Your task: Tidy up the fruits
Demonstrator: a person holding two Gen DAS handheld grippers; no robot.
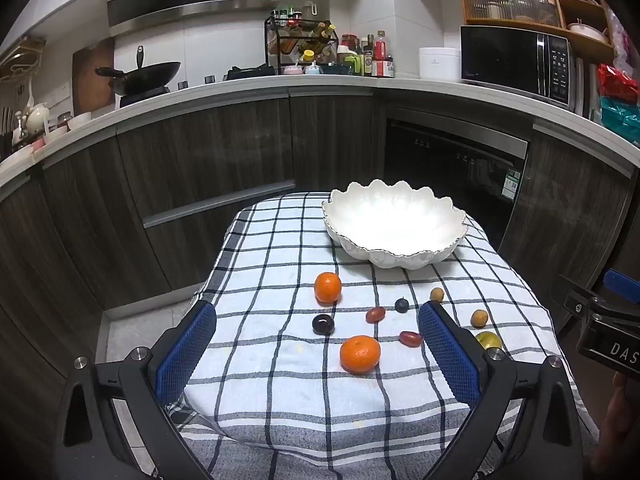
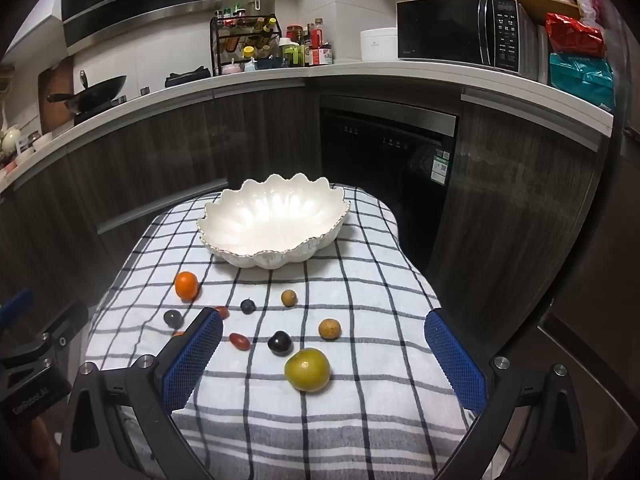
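From the left wrist view, the white scalloped bowl (image 1: 394, 224) sits empty at the far end of the bench (image 1: 280, 392), which is covered in a checked cloth, presumably as the place the fruit should end up. All the fruit lies loose on the cloth on the near side of the bowl: one orange (image 1: 327, 287) closest to it, a second orange (image 1: 359, 354) nearer the camera, with a dark plum (image 1: 323, 324) and small red fruits between. The left gripper (image 1: 316, 350) hangs above the near orange, its fingers (image 1: 186, 354) wide apart and touching nothing, likely lined up for a first pick.

From the right wrist view, a yellow-green fruit (image 2: 307, 369) lies furthest from the bowl (image 2: 272, 222), nearly centred between the fingers. The right gripper (image 2: 324, 360) is likewise spread wide and empty, holding above the cloth.
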